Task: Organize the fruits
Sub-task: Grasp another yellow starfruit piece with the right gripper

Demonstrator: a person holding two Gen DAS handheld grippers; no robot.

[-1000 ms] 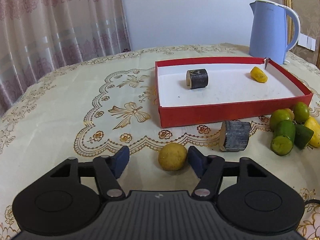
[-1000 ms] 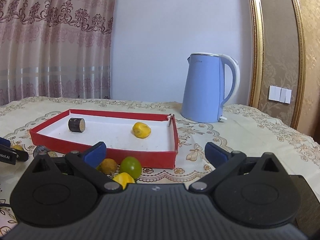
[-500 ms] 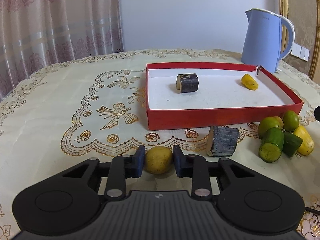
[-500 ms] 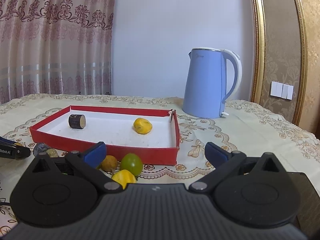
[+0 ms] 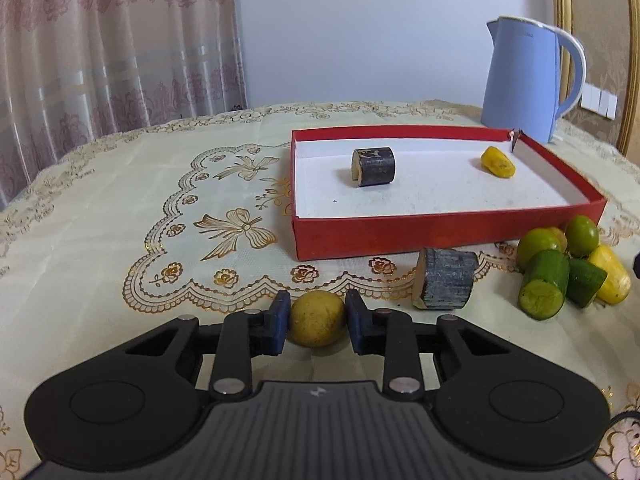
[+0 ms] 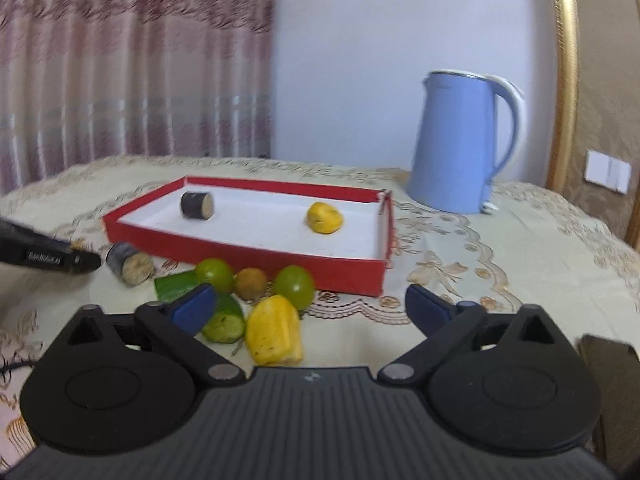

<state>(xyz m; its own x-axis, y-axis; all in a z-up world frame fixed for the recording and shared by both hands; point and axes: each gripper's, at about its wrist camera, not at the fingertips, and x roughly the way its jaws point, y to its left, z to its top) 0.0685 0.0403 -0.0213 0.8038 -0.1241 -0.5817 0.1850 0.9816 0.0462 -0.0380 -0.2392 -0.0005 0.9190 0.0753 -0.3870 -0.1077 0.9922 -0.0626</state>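
My left gripper (image 5: 316,322) is shut on a round yellow fruit (image 5: 317,321), held just above the tablecloth in front of the red tray (image 5: 440,236). The tray holds a dark log piece (image 5: 374,167) and a yellow fruit (image 5: 498,162). A second log piece (image 5: 446,280) lies in front of the tray. A pile of green and yellow fruits (image 5: 564,268) lies at the right. My right gripper (image 6: 312,308) is open over that pile (image 6: 256,300), above the yellow chunk (image 6: 274,330). The left gripper shows in the right wrist view (image 6: 48,256) at the far left.
A blue kettle (image 5: 528,80) stands behind the tray's far right corner; it also shows in the right wrist view (image 6: 464,140). Curtains hang behind the round table on the left. A gold-framed panel stands at the right.
My left gripper closed on the round yellow fruit and lifted slightly. My right gripper has moved forward and down toward the fruit pile, still open.
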